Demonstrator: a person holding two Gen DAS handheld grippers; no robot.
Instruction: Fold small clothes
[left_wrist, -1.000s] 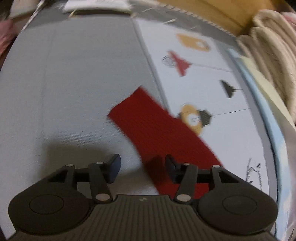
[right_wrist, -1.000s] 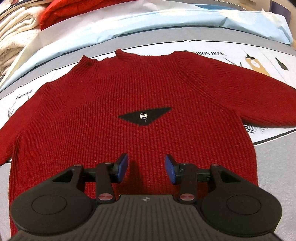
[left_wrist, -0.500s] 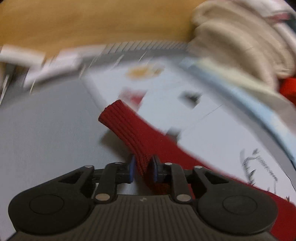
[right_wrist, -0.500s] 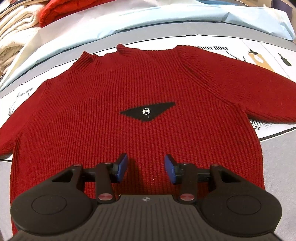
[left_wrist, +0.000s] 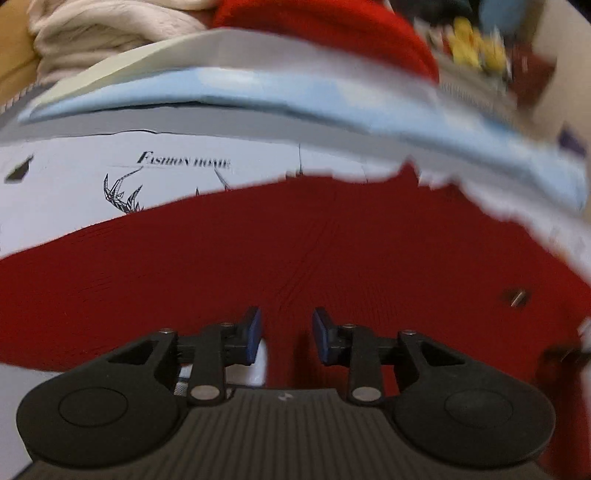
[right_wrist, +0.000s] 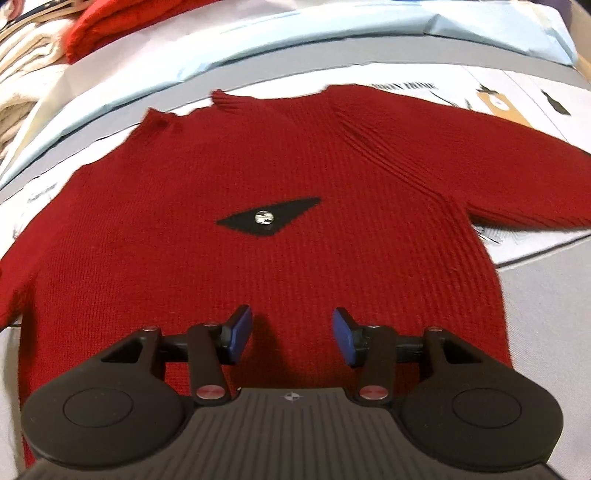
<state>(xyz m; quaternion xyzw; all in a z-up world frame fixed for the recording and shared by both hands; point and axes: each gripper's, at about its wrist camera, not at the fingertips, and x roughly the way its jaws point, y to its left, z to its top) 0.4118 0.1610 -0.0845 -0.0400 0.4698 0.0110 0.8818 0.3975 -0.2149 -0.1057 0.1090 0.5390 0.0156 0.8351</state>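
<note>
Here, in the left wrist view, the left gripper (left_wrist: 286, 334) is seen with its blue pads (left_wrist: 253, 334) spread apart, a strip of red knit showing in the gap between them; nothing is pinched, though whether the pads brush the fabric cannot be told. The red sweater (left_wrist: 332, 251) fills the middle of the frame, spread over a white printed sheet (left_wrist: 74, 184) lettered "FASHION HOME" (the frame is smeared toward the right, so the edge of the sweater there is ragged). Behind it a pale blue folded cloth (left_wrist: 295, 99) is laid, and farther back cream knitwear (left_wrist: 110, 26) and a red folded garment (left_wrist: 332, 26) are stacked.

In the right wrist view, the right gripper (right_wrist: 291, 338) is held with its blue pads (right_wrist: 238, 334) wide apart over the lower body of the sweater (right_wrist: 258, 155), and nothing is gripped. The sweater is laid flat, front up, neckline away from the camera, one sleeve (right_wrist: 517, 173) stretched to the right. A black triangular patch (right_wrist: 291, 216) with a small silver button (right_wrist: 264, 217) is set on the chest. The sweater rests partly on the printed sheet (right_wrist: 517, 88), partly on a grey surface (right_wrist: 546, 314).
</note>
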